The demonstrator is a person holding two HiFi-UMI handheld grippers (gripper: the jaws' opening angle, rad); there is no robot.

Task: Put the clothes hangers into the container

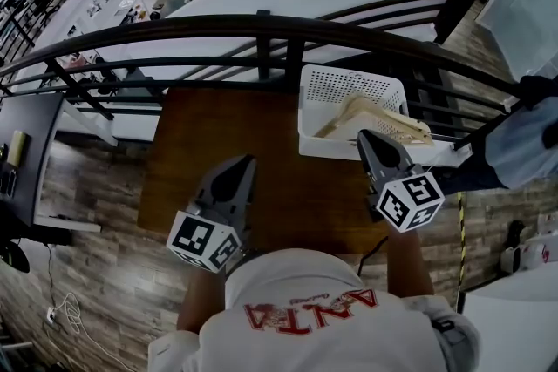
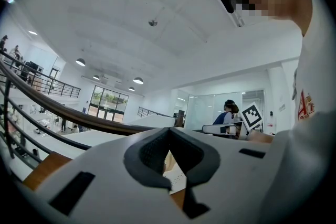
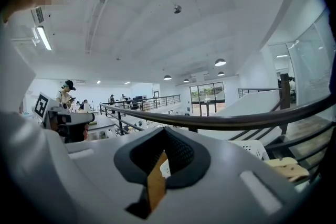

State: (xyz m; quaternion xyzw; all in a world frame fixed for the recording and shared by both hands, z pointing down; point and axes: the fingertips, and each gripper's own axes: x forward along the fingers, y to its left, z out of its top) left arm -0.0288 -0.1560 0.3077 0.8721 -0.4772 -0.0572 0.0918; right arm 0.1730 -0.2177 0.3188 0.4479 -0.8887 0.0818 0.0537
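Jaws of the right gripper (image 1: 367, 138) are clenched. In the right gripper view the two tips are pressed together and nothing is gripped between them; only a strip of brown wood is seen through the slot behind the tips. Jaws of the left gripper (image 1: 245, 161) are likewise closed tip to tip, with nothing held. Both grippers are pointed toward the far edge of the table (image 1: 218, 126). A cube with square markers is mounted at the rear of each: the left cube (image 1: 202, 241) and the right cube (image 1: 411, 202).

The right gripper is held near the right edge of the table, with its tips at the near rim of the container (image 1: 349, 86). Contact with that rim cannot be confirmed. The left gripper is held above the near half of the table, toward the middle, apart from the container.

The container, a white perforated bin, is placed at the far right corner of the table. The clothes hangers (image 1: 384, 122), made of pale wood, are laid inside it, crossed over one another and tilted, with one end raised toward the right rim.

A dark railing (image 1: 261, 26) is run along the far edge of the table. The person's white shirt (image 1: 314, 309) is seen at the near edge.
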